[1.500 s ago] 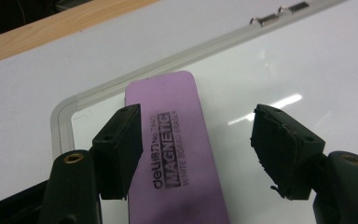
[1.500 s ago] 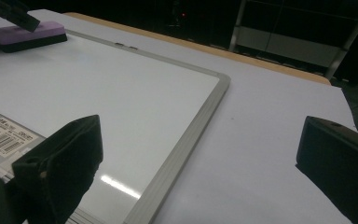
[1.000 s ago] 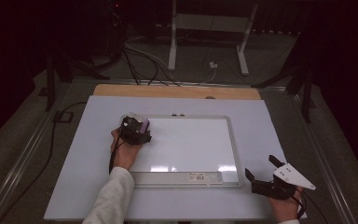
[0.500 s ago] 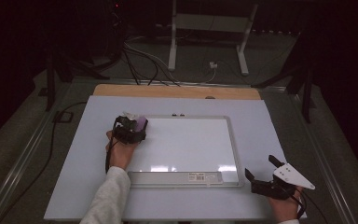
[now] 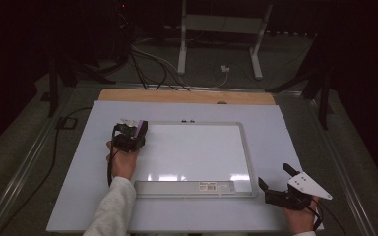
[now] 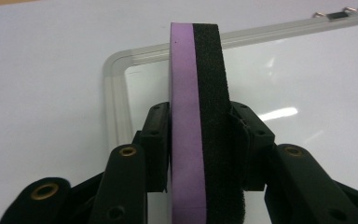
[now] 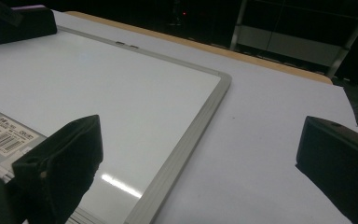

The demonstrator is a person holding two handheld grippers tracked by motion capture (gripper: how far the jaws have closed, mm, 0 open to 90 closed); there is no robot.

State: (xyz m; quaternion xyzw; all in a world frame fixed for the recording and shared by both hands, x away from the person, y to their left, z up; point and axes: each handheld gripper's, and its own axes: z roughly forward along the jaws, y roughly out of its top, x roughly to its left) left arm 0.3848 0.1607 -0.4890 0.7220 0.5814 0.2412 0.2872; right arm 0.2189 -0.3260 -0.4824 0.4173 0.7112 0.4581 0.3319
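Dark room; grey floor (image 5: 24,162); cables (image 5: 147,61); metal stand (image 5: 221,29) behind.

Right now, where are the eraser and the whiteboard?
eraser (image 6: 196,121): left gripper view, on the purple and black edge between the jaws.
whiteboard (image 5: 197,147): high view, on its bare white surface.

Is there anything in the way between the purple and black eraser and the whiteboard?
Nothing visible is. The left gripper has just closed its jaws on the eraser, which sits at the whiteboard's top left corner. The white surface beside it looks bare. The right gripper is open, off the board's lower right corner.
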